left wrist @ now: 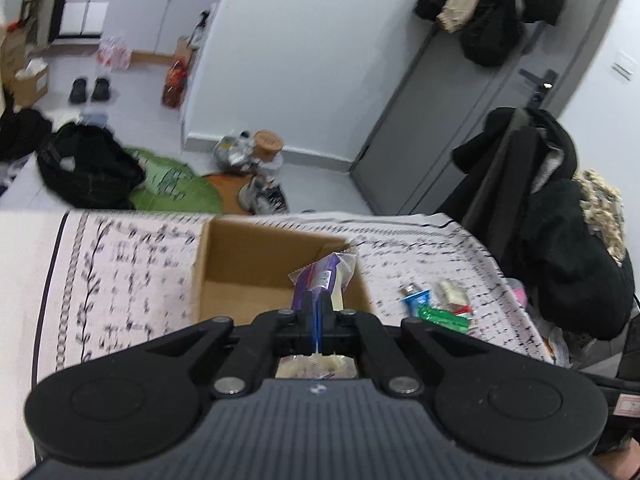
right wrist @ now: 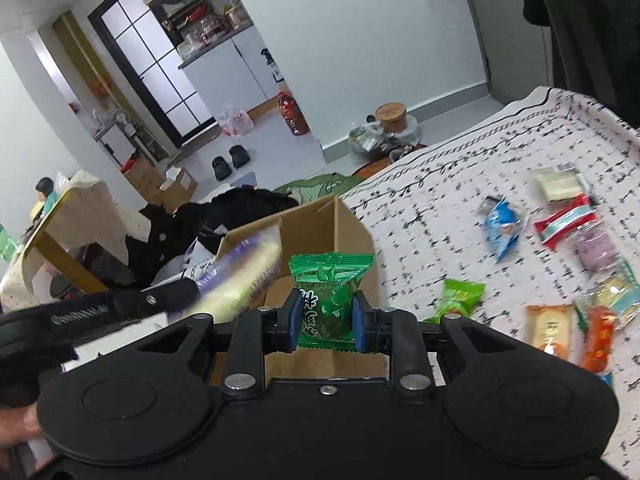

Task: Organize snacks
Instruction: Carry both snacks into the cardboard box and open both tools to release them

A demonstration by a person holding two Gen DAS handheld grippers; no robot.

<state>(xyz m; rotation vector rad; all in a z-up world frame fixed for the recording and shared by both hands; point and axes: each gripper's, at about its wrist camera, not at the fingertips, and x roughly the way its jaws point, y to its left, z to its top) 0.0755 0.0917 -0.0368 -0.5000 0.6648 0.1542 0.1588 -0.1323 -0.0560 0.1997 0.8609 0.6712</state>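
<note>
An open cardboard box (left wrist: pixel 224 264) (right wrist: pixel 340 220) sits on a patterned tablecloth (left wrist: pixel 120 272) (right wrist: pixel 440 200). My left gripper (left wrist: pixel 318 312) is shut on a purple and clear snack packet (left wrist: pixel 320 276) and holds it over the box. The same packet shows blurred in the right wrist view (right wrist: pixel 240 276), with the left gripper (right wrist: pixel 188 292) to its left. My right gripper (right wrist: pixel 326 320) is shut on a green snack packet (right wrist: pixel 330 288) above the box's near edge.
Several loose snack packets lie on the cloth to the right of the box: blue (right wrist: pixel 500 232), red (right wrist: pixel 568 220), green (right wrist: pixel 460 296), orange (right wrist: pixel 548 328). Some show in the left wrist view (left wrist: pixel 440 304). Clothes hang on a chair (left wrist: pixel 560 220) at the right.
</note>
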